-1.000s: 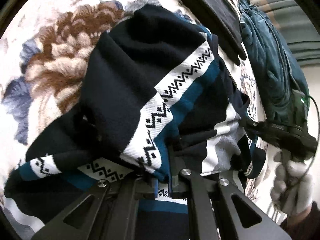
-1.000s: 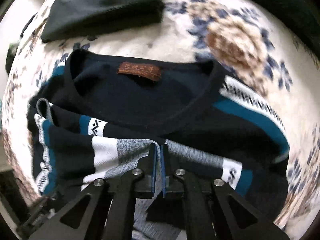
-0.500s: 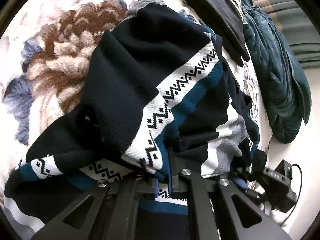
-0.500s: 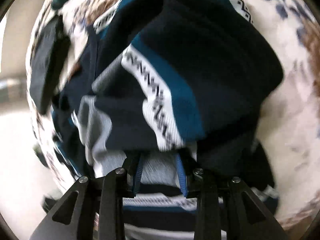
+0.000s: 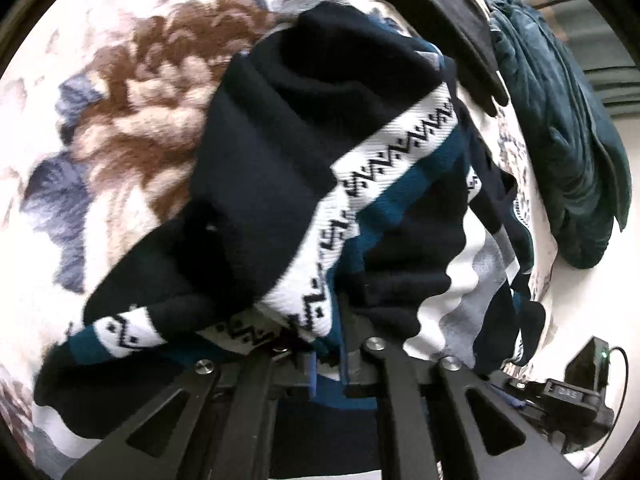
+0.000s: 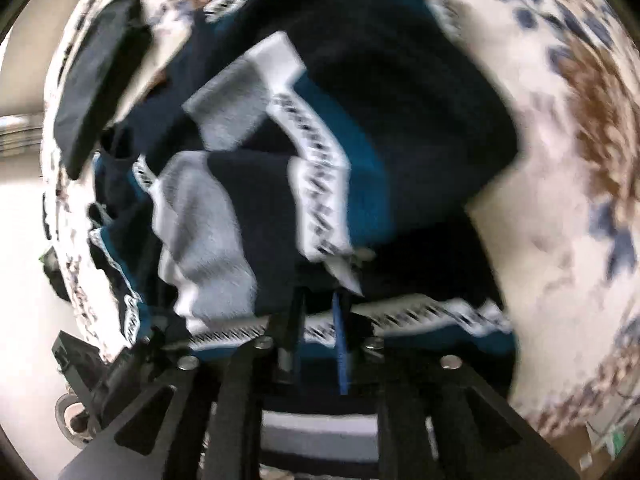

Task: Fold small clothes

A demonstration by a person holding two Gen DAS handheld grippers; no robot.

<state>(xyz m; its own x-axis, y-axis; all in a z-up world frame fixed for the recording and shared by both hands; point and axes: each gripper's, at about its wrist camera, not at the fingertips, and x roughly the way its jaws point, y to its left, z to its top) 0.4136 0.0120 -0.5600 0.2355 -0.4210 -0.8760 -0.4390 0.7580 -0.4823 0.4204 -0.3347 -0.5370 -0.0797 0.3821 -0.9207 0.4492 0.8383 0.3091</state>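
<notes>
A navy knit sweater (image 5: 280, 160) with white zigzag bands, teal stripes and grey patches lies bunched on a floral blanket (image 5: 132, 120). My left gripper (image 5: 326, 344) is shut on a fold of its patterned edge at the near side. In the blurred right wrist view the same sweater (image 6: 400, 140) is folded over itself. My right gripper (image 6: 318, 304) has its jaws closing on a gathered fold that drapes over the tips. The fingertips of both grippers are partly hidden under fabric.
A folded black garment (image 5: 460, 20) lies beyond the sweater, also seen as the black garment (image 6: 96, 80) at upper left. A crumpled teal garment (image 5: 560, 140) sits at the right. A black device (image 5: 576, 388) with a cable shows at lower right. The blanket (image 6: 560, 160) stretches right.
The right gripper left the neckline, swung round with a roll, opened wider and now narrows on a fold at the sweater's side. The left gripper kept its hold and place.
</notes>
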